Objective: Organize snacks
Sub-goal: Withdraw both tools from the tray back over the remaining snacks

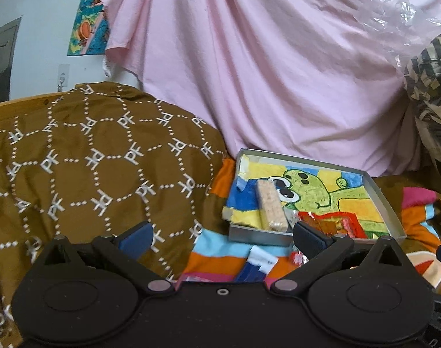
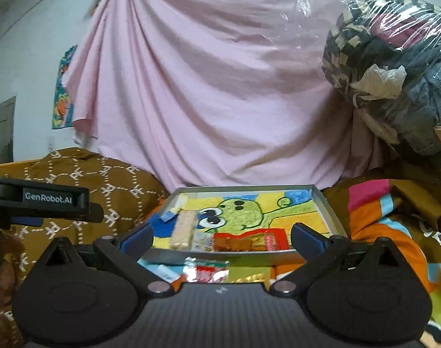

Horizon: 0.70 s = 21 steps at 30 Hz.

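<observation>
Both grippers (image 1: 222, 236) (image 2: 222, 236) agape near snack tray (image 2: 326, 203)

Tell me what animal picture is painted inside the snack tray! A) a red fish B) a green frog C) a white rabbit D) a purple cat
B: the bottom of the tray shows a green frog with big black-and-white eyes on a yellow and blue background, and the pale wafer snack lies partly over its left side.
</observation>
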Each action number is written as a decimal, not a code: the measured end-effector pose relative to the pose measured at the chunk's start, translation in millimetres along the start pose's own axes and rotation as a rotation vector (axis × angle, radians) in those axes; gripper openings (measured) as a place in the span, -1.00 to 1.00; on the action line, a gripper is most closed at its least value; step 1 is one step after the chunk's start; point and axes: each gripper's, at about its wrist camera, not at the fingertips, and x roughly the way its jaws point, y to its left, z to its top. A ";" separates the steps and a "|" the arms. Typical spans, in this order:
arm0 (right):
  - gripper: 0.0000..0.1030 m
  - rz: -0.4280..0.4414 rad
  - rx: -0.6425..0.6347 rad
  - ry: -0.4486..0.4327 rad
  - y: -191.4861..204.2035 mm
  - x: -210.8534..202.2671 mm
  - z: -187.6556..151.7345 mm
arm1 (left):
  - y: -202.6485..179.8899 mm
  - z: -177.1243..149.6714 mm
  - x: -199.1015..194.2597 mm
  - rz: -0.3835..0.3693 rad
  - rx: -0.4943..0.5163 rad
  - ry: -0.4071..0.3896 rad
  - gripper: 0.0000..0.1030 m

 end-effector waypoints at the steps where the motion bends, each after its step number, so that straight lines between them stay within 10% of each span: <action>1: 1.00 -0.002 0.000 0.001 2.2 -4.5 -1.1 | 2.7 -2.4 -3.8 0.000 0.004 -0.002 0.98; 21: 1.00 -0.026 0.013 0.216 36.8 -50.8 -43.2 | 49.4 -73.9 -38.8 -0.023 0.194 0.103 0.99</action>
